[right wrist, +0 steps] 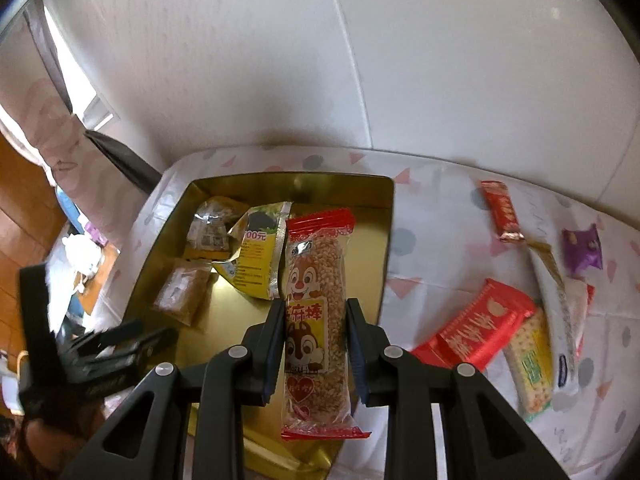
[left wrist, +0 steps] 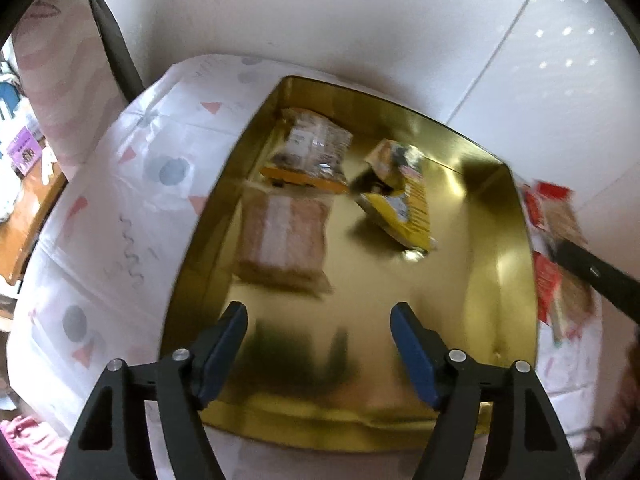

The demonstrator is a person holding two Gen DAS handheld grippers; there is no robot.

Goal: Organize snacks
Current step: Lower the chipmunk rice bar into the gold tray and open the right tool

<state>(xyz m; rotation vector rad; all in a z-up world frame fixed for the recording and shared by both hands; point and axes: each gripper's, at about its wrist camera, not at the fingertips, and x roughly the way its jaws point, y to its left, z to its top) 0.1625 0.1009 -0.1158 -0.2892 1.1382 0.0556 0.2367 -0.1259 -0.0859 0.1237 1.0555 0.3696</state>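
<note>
A gold tin (right wrist: pixel 384 240) sits open on a cloth (right wrist: pixel 440 248) patterned with grey dots and pink triangles, and it holds three snacks: a clear packet (right wrist: pixel 208 228) in the far left corner, a brown packet (right wrist: pixel 182 294) just in front of it along the left wall, and a crumpled yellow pouch (right wrist: pixel 256 260) nearer the middle, tilted. Your right gripper (right wrist: pixel 315 320) is pinching a long bar (right wrist: pixel 316 304) in a clear wrapper with red ends and a cartoon chipmunk, held lengthwise over the tin's right half. Your left gripper (left wrist: pixel 319 320) hangs over the tin's near end with its fingers spread and nothing between them. To the right of the tin, loose on the cloth, lie more snacks: a small red bar (right wrist: pixel 502 212), a purple packet (right wrist: pixel 582 248), a big red pack (right wrist: pixel 480 328), a yellow-green cracker pack (right wrist: pixel 530 364) and a white packet (right wrist: pixel 560 320), the last three overlapping. The left wrist view is blurred, so labels there are unreadable. A white wall (right wrist: pixel 280 60) stands behind. The room at the left edge is too distorted to make out.
</note>
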